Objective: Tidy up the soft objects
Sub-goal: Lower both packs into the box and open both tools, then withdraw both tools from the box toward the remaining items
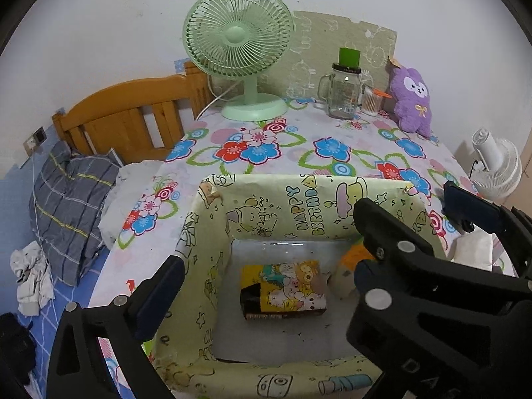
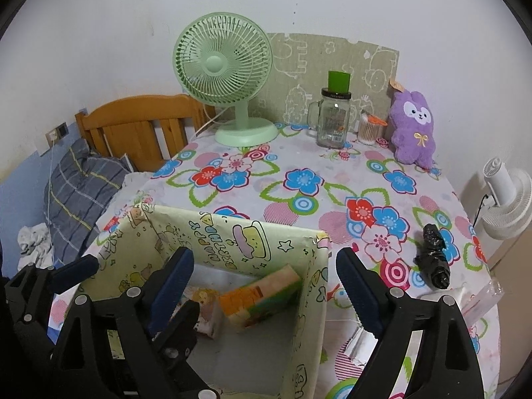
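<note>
Both grippers hung over the paper-lined box [image 1: 212, 266], jaws wide and gripping nothing: the left gripper [image 1: 269, 266] above a yellow cartoon tissue pack [image 1: 284, 289] lying flat on the box floor, the right gripper [image 2: 266, 286] above an orange pack [image 2: 262, 296] leaning on the box's right wall. The drop-off step looked finished. Next probably came the black bundle [image 2: 432, 259] right of the box (if soft), across open tablecloth [image 2: 299, 179], clearing the box rim.
</note>
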`<state>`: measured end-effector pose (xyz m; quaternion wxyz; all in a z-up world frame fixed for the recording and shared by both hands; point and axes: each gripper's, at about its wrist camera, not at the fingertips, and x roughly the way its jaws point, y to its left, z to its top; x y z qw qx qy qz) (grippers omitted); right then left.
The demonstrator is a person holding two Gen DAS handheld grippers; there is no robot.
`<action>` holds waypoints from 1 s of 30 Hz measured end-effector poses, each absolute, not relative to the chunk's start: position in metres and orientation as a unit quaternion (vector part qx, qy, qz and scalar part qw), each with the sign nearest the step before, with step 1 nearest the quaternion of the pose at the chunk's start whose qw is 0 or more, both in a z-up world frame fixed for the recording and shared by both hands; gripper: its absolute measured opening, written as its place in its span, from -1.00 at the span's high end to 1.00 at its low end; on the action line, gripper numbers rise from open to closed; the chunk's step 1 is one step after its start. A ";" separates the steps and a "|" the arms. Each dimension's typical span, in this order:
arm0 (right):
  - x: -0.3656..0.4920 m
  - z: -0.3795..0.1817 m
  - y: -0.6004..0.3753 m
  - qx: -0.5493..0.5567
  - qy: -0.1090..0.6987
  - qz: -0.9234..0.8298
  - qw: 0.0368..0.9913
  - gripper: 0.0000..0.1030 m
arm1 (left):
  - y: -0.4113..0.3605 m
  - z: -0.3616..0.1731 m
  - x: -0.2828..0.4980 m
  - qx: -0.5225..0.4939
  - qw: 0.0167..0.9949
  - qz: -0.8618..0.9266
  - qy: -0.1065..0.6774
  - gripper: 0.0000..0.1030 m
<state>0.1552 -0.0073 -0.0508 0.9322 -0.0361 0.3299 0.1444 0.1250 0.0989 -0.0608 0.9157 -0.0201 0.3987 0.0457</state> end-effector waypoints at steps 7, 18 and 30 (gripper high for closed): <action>0.144 -0.042 -0.017 -0.031 0.319 0.143 0.936 -0.76 | 0.089 -0.051 0.115 -0.013 0.922 0.034 0.385 -0.99; 0.122 -0.029 -0.048 -0.018 0.299 0.125 0.946 -0.88 | 0.060 -0.039 0.101 -0.008 0.931 0.011 0.364 -0.99; 0.099 -0.024 -0.089 0.003 0.284 0.096 0.954 -0.99 | 0.020 -0.031 0.087 0.008 0.938 -0.017 0.347 -0.99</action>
